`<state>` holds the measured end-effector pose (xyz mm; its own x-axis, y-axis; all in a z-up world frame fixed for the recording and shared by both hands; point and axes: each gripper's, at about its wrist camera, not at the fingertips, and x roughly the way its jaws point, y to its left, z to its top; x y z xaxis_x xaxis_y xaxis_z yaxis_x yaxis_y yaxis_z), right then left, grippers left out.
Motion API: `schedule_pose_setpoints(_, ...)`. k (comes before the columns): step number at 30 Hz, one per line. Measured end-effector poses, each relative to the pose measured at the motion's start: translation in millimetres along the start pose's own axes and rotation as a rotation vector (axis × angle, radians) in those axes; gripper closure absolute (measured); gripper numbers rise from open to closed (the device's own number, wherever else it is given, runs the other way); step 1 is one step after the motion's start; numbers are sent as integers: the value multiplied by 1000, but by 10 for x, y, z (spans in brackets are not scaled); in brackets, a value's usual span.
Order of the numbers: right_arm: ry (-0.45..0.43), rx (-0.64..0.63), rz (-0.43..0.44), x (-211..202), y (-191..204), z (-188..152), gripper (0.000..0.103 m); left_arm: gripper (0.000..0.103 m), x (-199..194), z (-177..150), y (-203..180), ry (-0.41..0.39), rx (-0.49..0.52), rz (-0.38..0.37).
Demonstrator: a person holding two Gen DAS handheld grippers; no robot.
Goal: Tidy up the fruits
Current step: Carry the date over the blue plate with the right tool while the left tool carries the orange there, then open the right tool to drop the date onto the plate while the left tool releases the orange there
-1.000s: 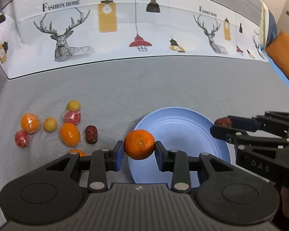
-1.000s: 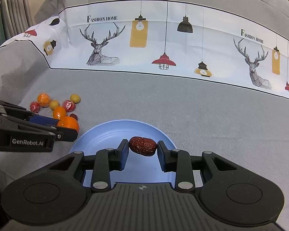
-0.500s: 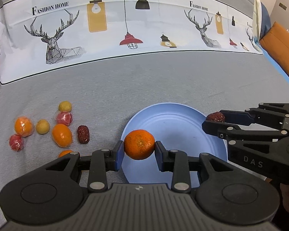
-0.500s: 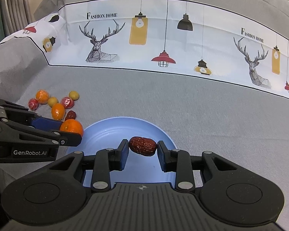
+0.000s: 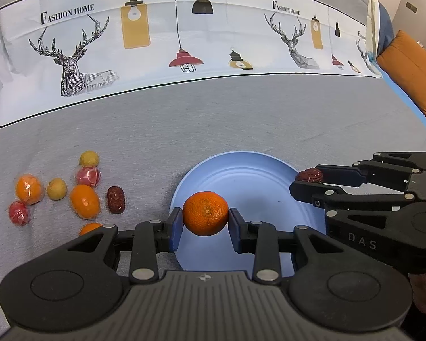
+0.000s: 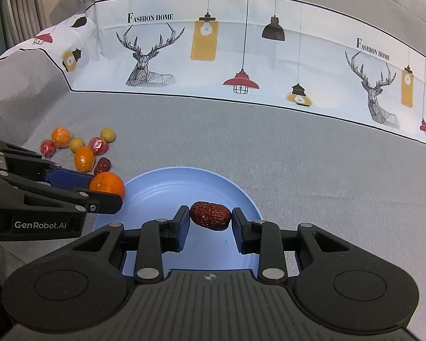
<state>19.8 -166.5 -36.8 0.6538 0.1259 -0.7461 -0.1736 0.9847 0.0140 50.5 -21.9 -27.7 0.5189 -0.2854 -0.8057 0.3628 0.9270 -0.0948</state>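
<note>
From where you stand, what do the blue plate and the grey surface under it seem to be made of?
Blue plate: probably plastic or melamine; smooth, faintly glossy, with moulded concentric rings.
Grey surface: woven fabric, matt and finely textured, creased at the edges.

An orange mandarin (image 5: 205, 216) and a wrinkled dark red date (image 6: 210, 219) sit against a plain light blue plate (image 5: 258, 176). The bed (image 5: 213, 125) is grey, its white band (image 5: 184, 42) printed with line-drawn deer, lamps and black lettering.
</note>
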Motion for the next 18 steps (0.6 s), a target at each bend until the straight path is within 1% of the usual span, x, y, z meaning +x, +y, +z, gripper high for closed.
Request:
schedule_pose_setpoints(15,11,3,-2,20,-11,-2,69,64,12,6,-10,2,9,-23)
schedule_pose_setpoints(16,12,3,-6,22,-12,-5,69,63,14,4,-9,5,8,-28)
schedule_pose_setpoints(17,14,4,-13,25,-14,-8,68,58,14,5,-8,6,6,-35)
schedule_pose_setpoints(18,15,5,-17,28,-19,-5,62,52,6,5,-8,1,7,-39)
